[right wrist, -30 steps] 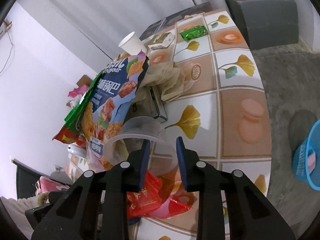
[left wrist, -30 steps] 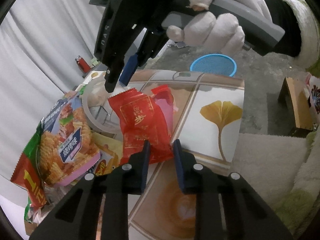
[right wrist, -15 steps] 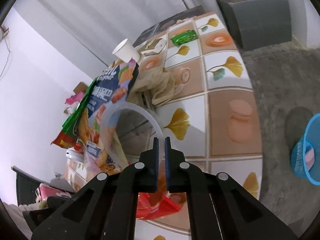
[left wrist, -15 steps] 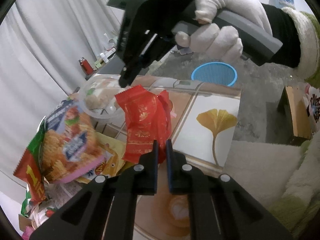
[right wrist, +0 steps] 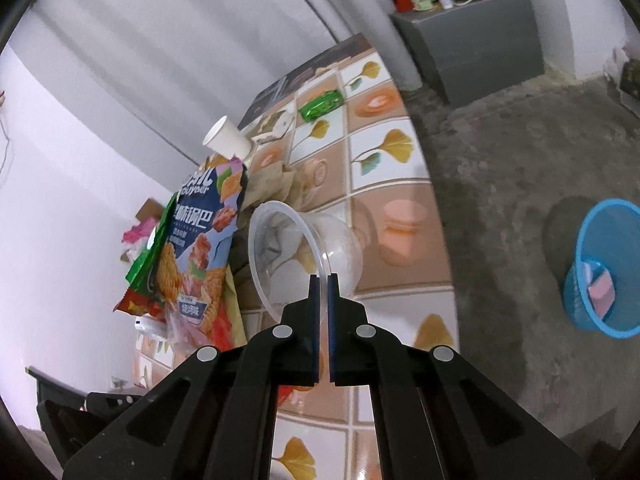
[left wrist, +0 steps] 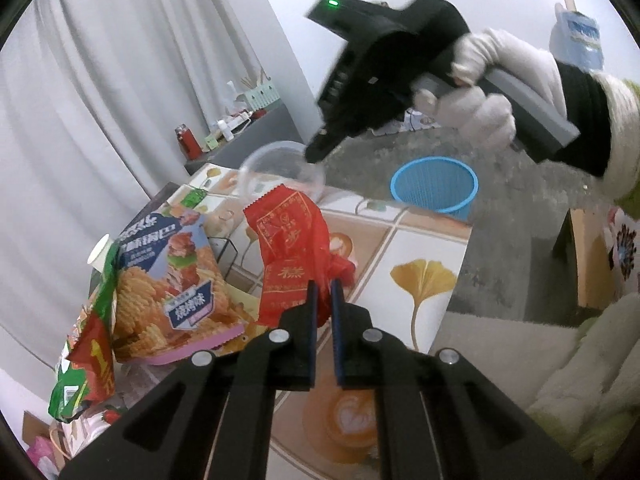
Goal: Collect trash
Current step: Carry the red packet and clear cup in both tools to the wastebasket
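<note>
My left gripper (left wrist: 324, 286) is shut on a red foil wrapper (left wrist: 290, 252) and holds it above the tiled table (left wrist: 424, 248). My right gripper (right wrist: 324, 280) is shut on the rim of a clear plastic bowl (right wrist: 304, 256) and holds it tilted above the table; the bowl also shows in the left wrist view (left wrist: 280, 172), under the right gripper's tip (left wrist: 316, 152). A blue trash basket (left wrist: 434, 182) stands on the floor beyond the table, and in the right wrist view (right wrist: 604, 268) it holds pink scraps.
A big snack bag (left wrist: 172, 284) and green-red bags (left wrist: 88, 352) lie at the table's left. A white paper cup (right wrist: 226, 138), a green wrapper (right wrist: 322, 106) and crumpled paper (right wrist: 276, 184) lie farther along. A grey cabinet (right wrist: 472, 44) stands on the concrete floor.
Both grippers closed, the left on the red wrapper and the right on the bowl's rim, then lifted them off the table. The right gripper rose and moved right.
</note>
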Demonstrator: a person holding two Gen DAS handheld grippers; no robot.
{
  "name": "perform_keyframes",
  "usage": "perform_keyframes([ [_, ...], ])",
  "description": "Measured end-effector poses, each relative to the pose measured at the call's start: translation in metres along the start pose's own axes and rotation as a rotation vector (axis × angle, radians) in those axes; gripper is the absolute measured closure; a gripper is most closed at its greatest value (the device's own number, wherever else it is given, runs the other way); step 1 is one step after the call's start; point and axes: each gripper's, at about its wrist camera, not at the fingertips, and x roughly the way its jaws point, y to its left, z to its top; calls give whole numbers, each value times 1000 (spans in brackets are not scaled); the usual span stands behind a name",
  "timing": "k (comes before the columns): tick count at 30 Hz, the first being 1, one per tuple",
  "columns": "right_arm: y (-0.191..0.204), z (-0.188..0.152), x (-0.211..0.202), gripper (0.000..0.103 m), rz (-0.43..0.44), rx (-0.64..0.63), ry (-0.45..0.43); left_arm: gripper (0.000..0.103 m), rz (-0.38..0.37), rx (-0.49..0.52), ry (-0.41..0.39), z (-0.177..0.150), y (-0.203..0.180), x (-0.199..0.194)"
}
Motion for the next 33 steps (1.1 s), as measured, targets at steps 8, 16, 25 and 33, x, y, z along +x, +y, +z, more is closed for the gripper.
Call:
perform_keyframes([
  [8, -16, -5, -31, 102, -4, 50, -67, 97, 18, -53, -50, 15, 10, -20],
  [16, -43, -12, -64, 103, -6, 115, -132, 97, -11, -55, -111, 53, 13, -19],
  [25, -78, -29, -79, 103, -33, 193, -158, 97, -71, -67, -107, 76, 8, -1],
  [33, -130, -33, -117, 103, -126, 294, -251, 97, -204, -90, -146, 142, 0, 30],
])
